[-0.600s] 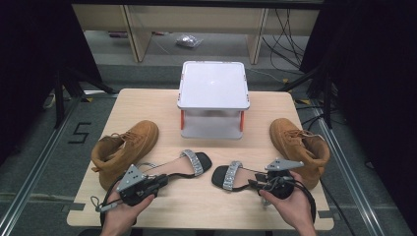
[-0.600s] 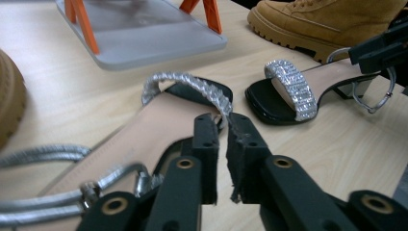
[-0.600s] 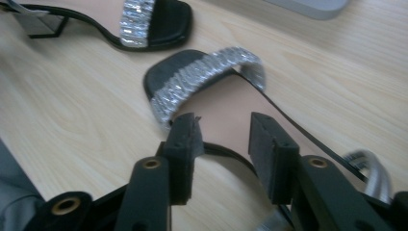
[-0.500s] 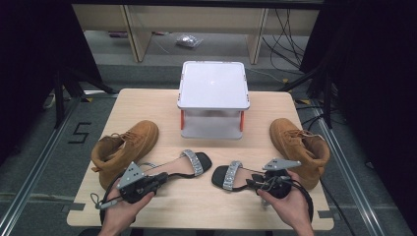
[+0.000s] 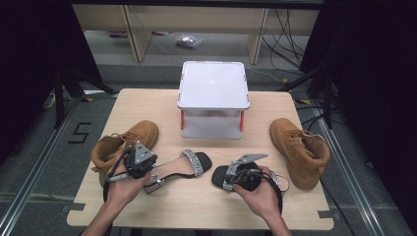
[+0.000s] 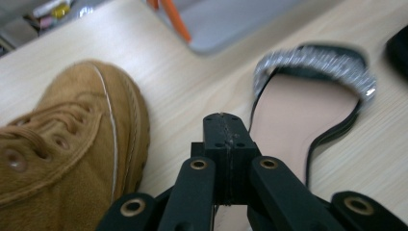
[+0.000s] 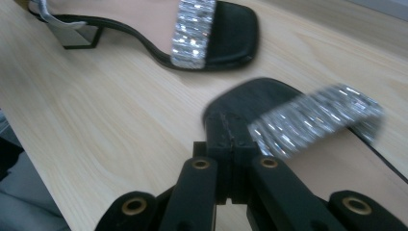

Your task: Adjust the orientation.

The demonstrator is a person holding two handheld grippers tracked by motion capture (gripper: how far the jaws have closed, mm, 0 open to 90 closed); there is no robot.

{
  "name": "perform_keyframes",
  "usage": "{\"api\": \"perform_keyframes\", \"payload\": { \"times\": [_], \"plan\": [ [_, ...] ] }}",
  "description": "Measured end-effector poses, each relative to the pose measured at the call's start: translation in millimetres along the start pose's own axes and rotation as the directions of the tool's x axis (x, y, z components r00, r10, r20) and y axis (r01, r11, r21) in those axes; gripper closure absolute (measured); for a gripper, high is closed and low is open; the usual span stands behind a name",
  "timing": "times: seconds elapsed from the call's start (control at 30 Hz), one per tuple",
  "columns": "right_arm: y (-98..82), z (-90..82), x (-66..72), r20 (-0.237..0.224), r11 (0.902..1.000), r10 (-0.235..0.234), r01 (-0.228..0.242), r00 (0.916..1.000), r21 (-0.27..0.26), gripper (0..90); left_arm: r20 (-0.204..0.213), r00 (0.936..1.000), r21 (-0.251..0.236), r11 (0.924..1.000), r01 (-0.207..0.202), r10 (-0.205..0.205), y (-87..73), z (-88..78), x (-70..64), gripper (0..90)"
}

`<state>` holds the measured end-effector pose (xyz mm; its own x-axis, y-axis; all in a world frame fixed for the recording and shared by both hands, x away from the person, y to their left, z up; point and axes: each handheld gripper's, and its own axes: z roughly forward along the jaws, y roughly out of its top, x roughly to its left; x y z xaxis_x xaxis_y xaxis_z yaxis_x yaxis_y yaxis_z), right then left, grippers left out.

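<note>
**Both grippers shut, each at its own sandal**

Since a moment ago: left gripper (image 6: 225,127) a bit farther up the table (image 5: 147,105), right gripper (image 7: 226,129) a bit more toward the middle. Sandals and boots in the same spots as before.

Left gripper shut tight, nothing between the jaws. Tips over the heel end of the left sandal (image 5: 179,167), pointing along its sole toward the shiny strap. Long way of this sandal: heel by the left hand, toe toward the middle of the table. Left boot (image 5: 123,145) just beside it, very close on the outer side, so little room there.

Right gripper shut too, empty as well. Tips above the black toe of the right sandal (image 5: 222,176), sparkly strap just beside them. Heel end of this sandal under the right hand. Toes of the two sandals facing each other, a small gap between.

Right boot (image 5: 300,150) off near the right edge, apart from the hand. White stand (image 5: 213,91) at the back, well away. Bare wood in front of both sandals, good room for moving. Probably needed first for a grab: open jaws.
</note>
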<state>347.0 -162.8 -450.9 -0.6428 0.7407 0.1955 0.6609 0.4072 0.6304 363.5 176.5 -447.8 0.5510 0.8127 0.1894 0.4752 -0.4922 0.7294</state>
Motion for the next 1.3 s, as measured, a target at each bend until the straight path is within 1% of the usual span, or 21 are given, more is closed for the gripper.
{"api": "perform_keyframes", "payload": {
  "times": [0.1, 0.2, 0.23, 0.27, 0.3, 0.4, 0.47, 0.5, 0.53, 0.57, 0.6, 0.67, 0.7, 0.8, 0.93, 0.97, 1.0, 1.03, 1.07, 1.2, 1.3],
  "plan": [
    [9.5, 14.1, 6.3, -0.004, 0.9996, -0.016, 0.016, 0.9999, 0.025, 90.0, 0.02, 0.9996, 0.039, 0.999, -0.021, 0.02, 3.0, 10.9, -1.4, 89.6],
    [15.0, 21.9, 10.8, -0.011, 0.9987, 0.019, -0.018, 0.9998, 0.049, 90.0, 0.034, 0.9988, 0.064, 0.9973, -0.037, 0.035, 6.4, 18.5, -2.4, 89.5],
    [20.2, 29.7, 11.7, -0.007, 0.9985, 0.014, -0.013, 0.9999, 0.054, 90.0, 0.039, 0.9956, 0.077, 0.9932, -0.088, 0.085, 10.2, 28.1, -0.9, 89.5],
    [22.1, 33.5, 10.9, -0.016, 0.9989, -0.005, 0.006, 0.9999, 0.047, 90.0, 0.039, 0.9956, 0.077, 0.9932, -0.088, 0.085, 10.2, 28.1, -0.9, 89.5],
    [24.7, 38.6, 11.3, -0.019, 0.9982, 0.001, 0.0, 0.9998, 0.059, 90.0, 0.047, 0.9914, 0.117, 0.985, -0.127, 0.122, 13.0, 35.5, 1.8, 89.4],
    [28.6, 46.9, 11.9, -0.019, 0.9971, -0.004, 0.006, 0.9998, 0.076, 90.0, 0.052, 0.992, 0.135, 0.9834, -0.121, 0.115, 16.4, 40.3, 4.4, 88.8],
    [32.1, 55.0, 13.5, -0.02, 0.9953, -0.002, 0.004, 0.9998, 0.097, 90.0, 0.046, 0.9947, 0.152, 0.9835, -0.098, 0.092, 18.2, 43.2, 5.0, 88.4],
    [33.6, 57.1, 14.8, -0.013, 0.9927, 0.003, -0.002, 0.9999, 0.121, 90.0, 0.054, 0.9932, 0.193, 0.9749, -0.112, 0.103, 20.2, 45.3, 6.3, 88.4],
    [35.5, 62.4, 16.0, -0.022, 0.9919, -0.009, 0.012, 0.9997, 0.127, 90.0, 0.059, 0.9928, 0.208, 0.9714, -0.114, 0.104, 20.5, 49.1, 6.0, 88.4],
    [38.3, 68.9, 21.3, -0.018, 0.986, 0.028, -0.024, 0.9995, 0.165, 90.0, 0.069, 0.9904, 0.243, 0.961, -0.133, 0.119, 20.4, 53.3, 4.7, 88.6],
    [39.4, 71.3, 21.8, -0.017, 0.9863, 0.017, -0.014, 0.9997, 0.164, 90.0, 0.081, 0.9889, 0.257, 0.9559, -0.142, 0.125, 19.8, 56.5, 3.1, 88.8],
    [41.0, 74.6, 23.5, -0.019, 0.9847, 0.014, -0.01, 0.9997, 0.174, 90.0, 0.087, 0.9889, 0.26, 0.9556, -0.14, 0.121, 19.0, 58.7, 1.8, 89.3],
    [42.7, 81.1, 23.5, -0.025, 0.9839, -0.016, 0.02, 0.9996, 0.178, 90.0, 0.098, 0.9883, 0.276, 0.951, -0.14, 0.117, 18.3, 61.6, 0.0, 89.7],
    [43.9, 87.9, 25.5, -0.026, 0.9771, -0.008, 0.013, 0.9996, 0.212, 90.0, 0.108, 0.9905, 0.285, 0.9519, -0.114, 0.086, 19.3, 61.9, 1.4, 89.8],
    [45.5, 93.2, 28.0, -0.042, 0.9727, -0.018, 0.027, 0.999, 0.23, 90.0, 0.114, 0.9906, 0.297, 0.9489, -0.107, 0.076, 20.4, 63.0, 2.7, 89.9],
    [46.8, 96.4, 30.4, -0.051, 0.9733, -0.024, 0.035, 0.9984, 0.227, 90.0, 0.11, 0.9905, 0.31, 0.944, -0.113, 0.083, 22.3, 64.4, 2.6, 89.9],
    [46.8, 96.4, 30.4, -0.051, 0.9733, -0.024, 0.035, 0.9984, 0.227, 90.0, 0.11, 0.9905, 0.31, 0.944, -0.113, 0.083, 22.3, 64.4, 2.6, 89.9],
    [47.8, 99.7, 32.1, -0.055, 0.9703, -0.037, 0.049, 0.9978, 0.237, 90.0, 0.1, 0.9873, 0.33, 0.9321, -0.15, 0.123, 24.4, 65.3, 1.5, 89.9],
    [47.8, 99.7, 32.1, -0.055, 0.9703, -0.037, 0.049, 0.9978, 0.237, 90.0, 0.1, 0.9873, 0.33, 0.9321, -0.15, 0.123, 24.4, 65.3, 1.5, 89.9],
    [50.2, 104.9, 33.5, -0.057, 0.9677, -0.04, 0.053, 0.9976, 0.247, 90.0, 0.089, 0.9821, 0.37, 0.9099, -0.187, 0.166, 24.2, 74.6, -1.9, 89.9],
    [51.5, 105.3, 33.6, -0.057, 0.9654, -0.042, 0.055, 0.9975, 0.255, 90.0, 0.098, 0.9841, 0.382, 0.9075, -0.174, 0.148, 25.1, 75.9, -1.1, 90.0]
  ]
}}
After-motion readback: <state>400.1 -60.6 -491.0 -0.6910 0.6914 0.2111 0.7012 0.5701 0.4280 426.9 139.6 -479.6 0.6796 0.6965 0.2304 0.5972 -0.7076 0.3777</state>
